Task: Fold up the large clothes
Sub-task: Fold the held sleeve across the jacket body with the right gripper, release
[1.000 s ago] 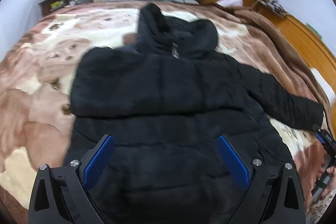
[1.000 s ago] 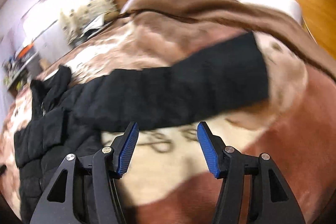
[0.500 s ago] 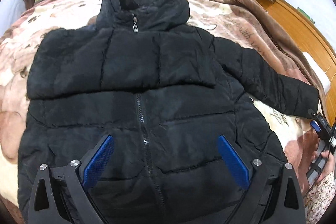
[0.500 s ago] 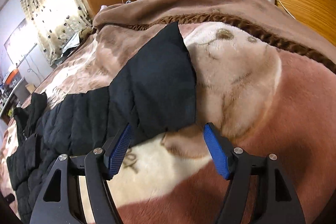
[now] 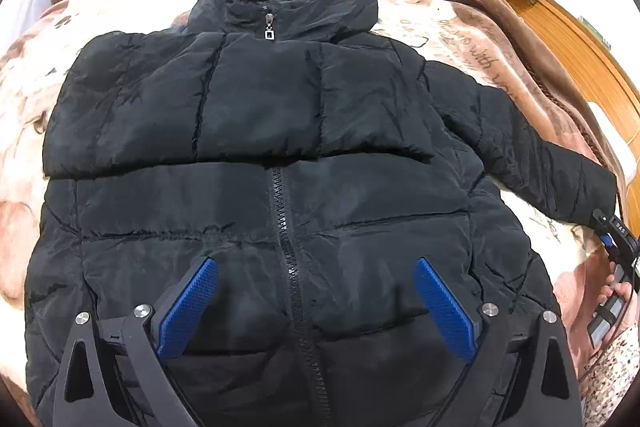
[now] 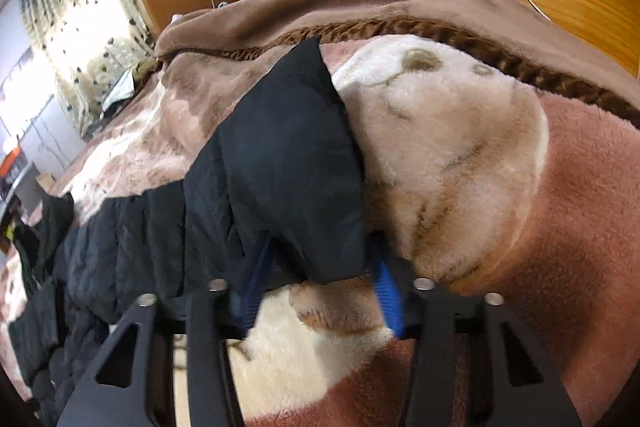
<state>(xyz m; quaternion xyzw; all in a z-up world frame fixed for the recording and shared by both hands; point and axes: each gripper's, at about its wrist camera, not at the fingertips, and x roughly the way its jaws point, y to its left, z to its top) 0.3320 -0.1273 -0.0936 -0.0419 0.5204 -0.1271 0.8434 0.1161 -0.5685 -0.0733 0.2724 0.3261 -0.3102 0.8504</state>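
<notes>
Now the left gripper hovers spread-fingered over the black jacket, zipped and flat on the blanket, while at three o'clock the right gripper straddles the sleeve cuff, seemingly to fold it inward.

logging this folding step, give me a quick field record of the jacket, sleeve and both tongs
garment: black puffer jacket, front up, zipped, spread on the blanket
sleeve: right-side sleeve stretched out sideways
left tongs: open, above the jacket's lower front, gripping nothing
right tongs: around the sleeve cuff; grip unclear
fold: not started
</notes>
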